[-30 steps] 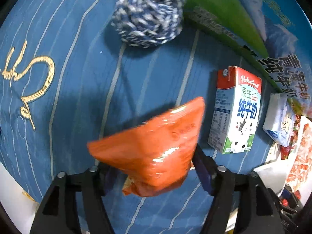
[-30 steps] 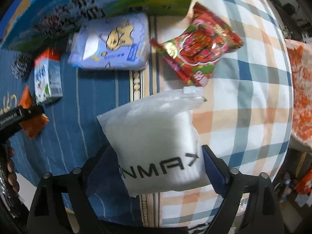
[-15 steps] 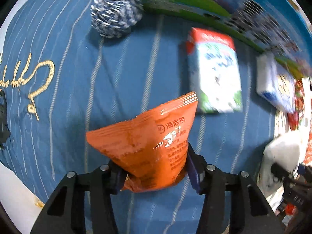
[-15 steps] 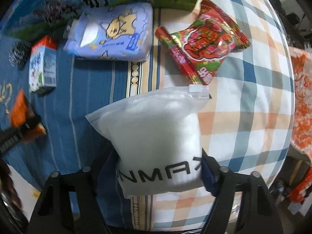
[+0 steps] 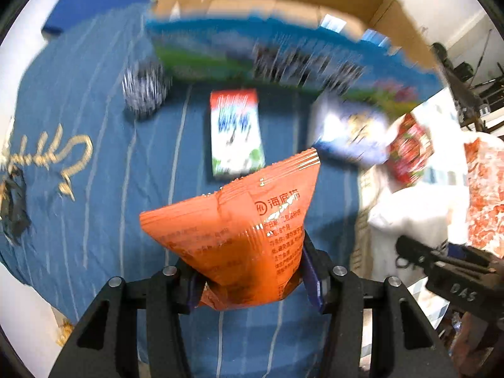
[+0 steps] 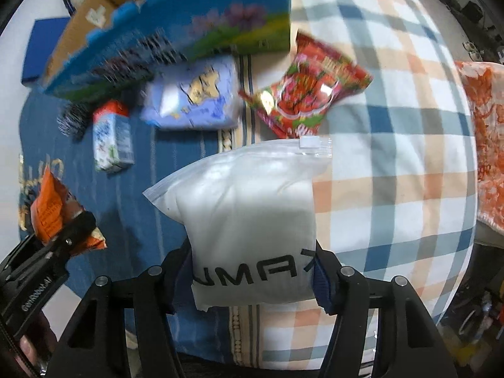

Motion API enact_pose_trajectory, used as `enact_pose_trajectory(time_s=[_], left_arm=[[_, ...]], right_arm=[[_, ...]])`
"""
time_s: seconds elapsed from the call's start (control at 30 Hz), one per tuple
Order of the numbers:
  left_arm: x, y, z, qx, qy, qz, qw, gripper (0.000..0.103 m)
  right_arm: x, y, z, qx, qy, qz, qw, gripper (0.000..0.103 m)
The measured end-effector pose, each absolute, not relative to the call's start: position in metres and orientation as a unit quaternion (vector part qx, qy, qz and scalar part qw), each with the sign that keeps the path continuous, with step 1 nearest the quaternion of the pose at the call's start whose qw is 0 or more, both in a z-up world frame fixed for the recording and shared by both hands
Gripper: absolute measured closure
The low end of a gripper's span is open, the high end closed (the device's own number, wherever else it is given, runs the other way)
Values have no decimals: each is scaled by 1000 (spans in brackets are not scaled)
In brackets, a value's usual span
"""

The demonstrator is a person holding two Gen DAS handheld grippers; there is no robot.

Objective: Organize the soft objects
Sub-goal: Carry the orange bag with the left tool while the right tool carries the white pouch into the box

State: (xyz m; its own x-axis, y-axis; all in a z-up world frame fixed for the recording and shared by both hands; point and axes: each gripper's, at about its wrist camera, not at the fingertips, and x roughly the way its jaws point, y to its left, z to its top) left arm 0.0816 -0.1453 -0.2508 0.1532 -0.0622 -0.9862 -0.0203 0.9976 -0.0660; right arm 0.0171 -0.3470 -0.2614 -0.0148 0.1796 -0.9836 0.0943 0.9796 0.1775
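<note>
My left gripper (image 5: 252,280) is shut on an orange snack packet (image 5: 242,230) and holds it above the blue cloth; it also shows at the left of the right wrist view (image 6: 53,217). My right gripper (image 6: 252,280) is shut on a white zip bag (image 6: 249,220) of soft filling, held above the bed. On the bed lie a blue tissue pack (image 6: 195,100), a red snack bag (image 6: 308,94), a milk carton (image 5: 234,132) and a blue-white yarn ball (image 5: 143,89). An open cardboard box (image 5: 283,3) with printed sides stands behind them.
The bed has a blue striped cloth (image 5: 94,157) on the left and a plaid sheet (image 6: 393,157) on the right. An orange-patterned cloth (image 6: 485,141) lies at the far right. Room clutter shows beyond the bed's right edge.
Both grippers have lifted and pulled back with their loads. The items on the bed look smaller and farther, and the open top of the box has come into view.
</note>
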Motion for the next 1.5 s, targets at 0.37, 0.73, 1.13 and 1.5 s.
enact_pose_trajectory(time_s=[0.37, 0.73, 1.13, 1.5], left_arm=[[154, -131, -146, -17, 563, -59, 824, 54], [248, -116, -113, -7, 511, -103, 853, 54], [392, -94, -198, -69, 600, -120, 788, 54], [473, -95, -304, -90, 695, -138, 700, 54]], right_arm=[[66, -344, -159, 148, 634, 34, 758, 38], [169, -319, -98, 158, 567, 24, 808, 38], [325, -295, -185, 147, 607, -6, 781, 38], [407, -293, -294, 149, 650, -40, 744, 38]])
